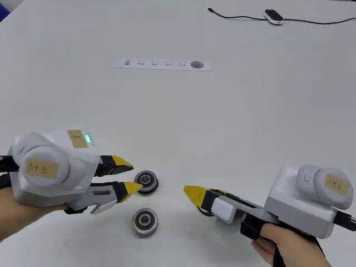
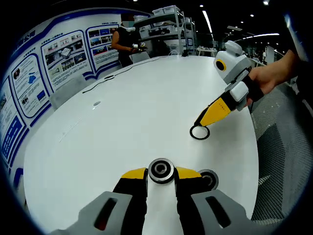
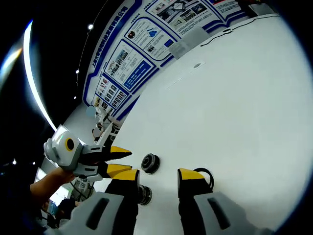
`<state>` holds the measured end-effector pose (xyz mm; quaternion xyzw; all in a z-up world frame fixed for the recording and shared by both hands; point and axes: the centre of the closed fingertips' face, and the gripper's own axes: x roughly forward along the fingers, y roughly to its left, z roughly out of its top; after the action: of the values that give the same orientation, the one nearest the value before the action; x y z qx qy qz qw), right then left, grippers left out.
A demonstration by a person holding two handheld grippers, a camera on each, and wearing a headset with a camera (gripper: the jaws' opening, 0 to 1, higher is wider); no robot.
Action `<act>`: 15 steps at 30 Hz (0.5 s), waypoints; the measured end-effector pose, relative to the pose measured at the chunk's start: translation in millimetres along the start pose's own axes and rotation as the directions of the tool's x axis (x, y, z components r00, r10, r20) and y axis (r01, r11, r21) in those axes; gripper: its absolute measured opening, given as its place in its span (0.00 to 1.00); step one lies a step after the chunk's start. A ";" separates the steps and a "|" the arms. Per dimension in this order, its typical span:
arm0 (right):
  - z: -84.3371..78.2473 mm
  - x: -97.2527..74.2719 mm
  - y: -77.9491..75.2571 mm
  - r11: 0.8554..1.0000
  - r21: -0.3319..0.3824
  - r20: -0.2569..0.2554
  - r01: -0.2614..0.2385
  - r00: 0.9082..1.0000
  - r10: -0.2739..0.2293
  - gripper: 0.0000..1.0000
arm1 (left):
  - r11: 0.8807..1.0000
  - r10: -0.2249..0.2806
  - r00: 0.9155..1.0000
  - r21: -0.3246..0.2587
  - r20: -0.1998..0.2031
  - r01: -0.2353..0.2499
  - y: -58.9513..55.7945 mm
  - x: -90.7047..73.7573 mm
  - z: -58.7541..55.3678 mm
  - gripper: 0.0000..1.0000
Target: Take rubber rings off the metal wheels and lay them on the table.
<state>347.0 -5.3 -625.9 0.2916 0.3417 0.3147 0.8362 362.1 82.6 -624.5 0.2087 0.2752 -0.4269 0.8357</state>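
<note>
Yellow-tipped fingers (image 2: 134,174) of left gripper (image 1: 132,176) apart, round dark-rimmed metal wheel (image 1: 146,181) between their tips, right gripper (image 3: 157,176) fingers likewise apart, thin black rubber ring (image 2: 199,132) flat on smooth white table (image 1: 233,122).

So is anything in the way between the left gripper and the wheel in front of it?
Nothing visible does. The wheel lies right at the tips of the open left gripper. The second wheel sits off to one side, out of its line.
</note>
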 end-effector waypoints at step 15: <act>-2.1 14.5 7.3 0.998 -0.049 -0.035 -0.026 0.999 0.025 0.35 | 0.999 -0.040 0.999 0.001 -0.019 0.040 3.3 20.8 -4.0 0.20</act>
<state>351.3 10.3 -627.7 0.2696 0.3445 0.3387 0.8330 373.8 74.3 -640.5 0.2078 0.2871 -0.4415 0.8243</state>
